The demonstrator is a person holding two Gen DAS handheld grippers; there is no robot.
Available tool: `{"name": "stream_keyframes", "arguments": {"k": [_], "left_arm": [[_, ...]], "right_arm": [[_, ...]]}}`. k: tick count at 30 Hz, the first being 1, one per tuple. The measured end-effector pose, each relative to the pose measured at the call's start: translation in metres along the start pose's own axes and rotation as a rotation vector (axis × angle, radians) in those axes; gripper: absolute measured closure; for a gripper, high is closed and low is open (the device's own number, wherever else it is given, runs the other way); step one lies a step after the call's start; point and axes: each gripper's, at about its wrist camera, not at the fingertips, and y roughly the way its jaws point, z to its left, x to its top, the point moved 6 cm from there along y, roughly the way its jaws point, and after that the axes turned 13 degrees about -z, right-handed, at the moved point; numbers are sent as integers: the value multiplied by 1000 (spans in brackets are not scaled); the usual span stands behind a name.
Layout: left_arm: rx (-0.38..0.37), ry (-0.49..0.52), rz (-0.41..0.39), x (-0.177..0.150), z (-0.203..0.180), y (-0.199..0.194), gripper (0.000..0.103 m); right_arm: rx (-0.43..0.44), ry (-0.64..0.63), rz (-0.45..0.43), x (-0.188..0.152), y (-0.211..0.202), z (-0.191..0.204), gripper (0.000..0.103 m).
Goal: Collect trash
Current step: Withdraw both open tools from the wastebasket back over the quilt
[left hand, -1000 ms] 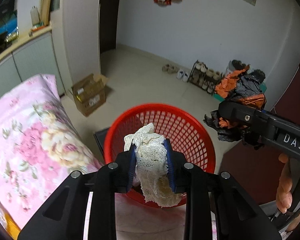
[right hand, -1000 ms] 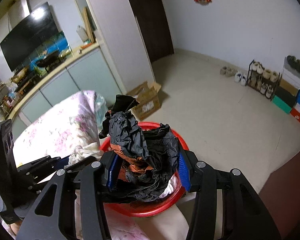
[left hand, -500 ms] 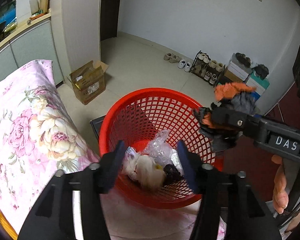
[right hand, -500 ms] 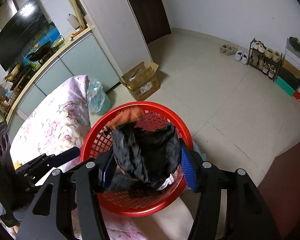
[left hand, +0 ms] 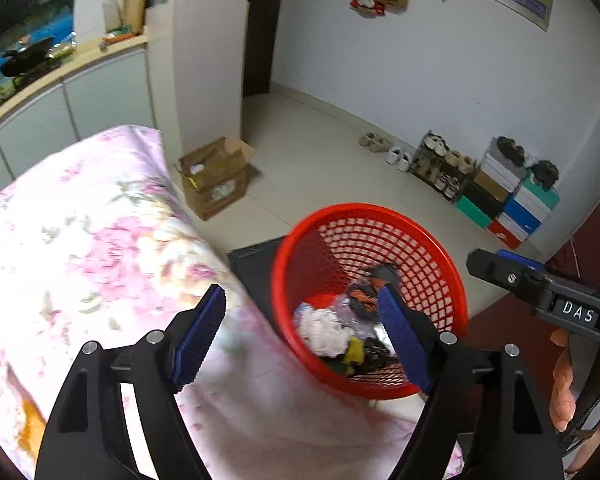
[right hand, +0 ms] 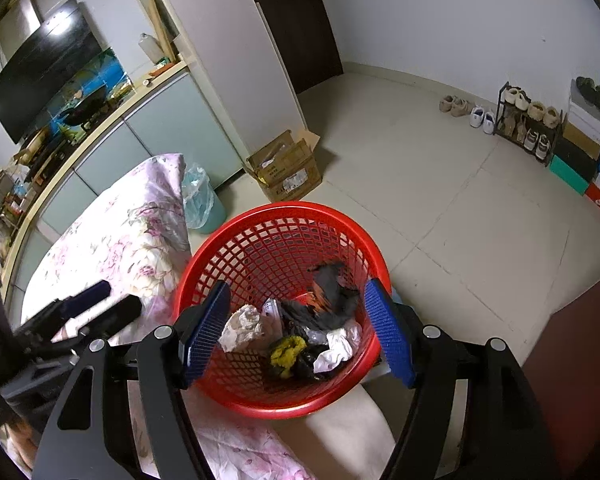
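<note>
Right wrist view | right gripper [right hand: 296,334] jaws spreading, nothing between them | trash [right hand: 300,332] lying in basket [right hand: 260,216] below | left gripper [left hand: 300,336] also widening, empty, beside basket [left hand: 456,276].

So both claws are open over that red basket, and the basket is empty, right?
Not empty. The right wrist view shows the red basket holding trash: a black and orange bag and crumpled paper. The left gripper and right gripper have just been opening, holding nothing.

Pale tiled floor [right hand: 440,184], white walls [left hand: 420,60] — shoe rack [right hand: 528,128], cardboard box [right hand: 288,168], dark doorway [right hand: 296,20].
</note>
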Motion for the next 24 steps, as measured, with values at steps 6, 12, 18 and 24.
{"name": "stream_keyframes", "arguments": {"k": [6,12,18,24], "left_arm": [[75,-9,-34,0,21,-21,26],[125,-31,-55,-5,37,-39,25],[160,-56,-60,-13,53,-53,25],[231,-83,-85,-23,78,-82,25]], "right_arm": [[14,-33,-14,-6,-6,12,36],[28,-97,-60,-10,-15,31,36],[75,-145,-86,-19,-23,59,36],[137,-182,-56,-30,-19,90,36]]}}
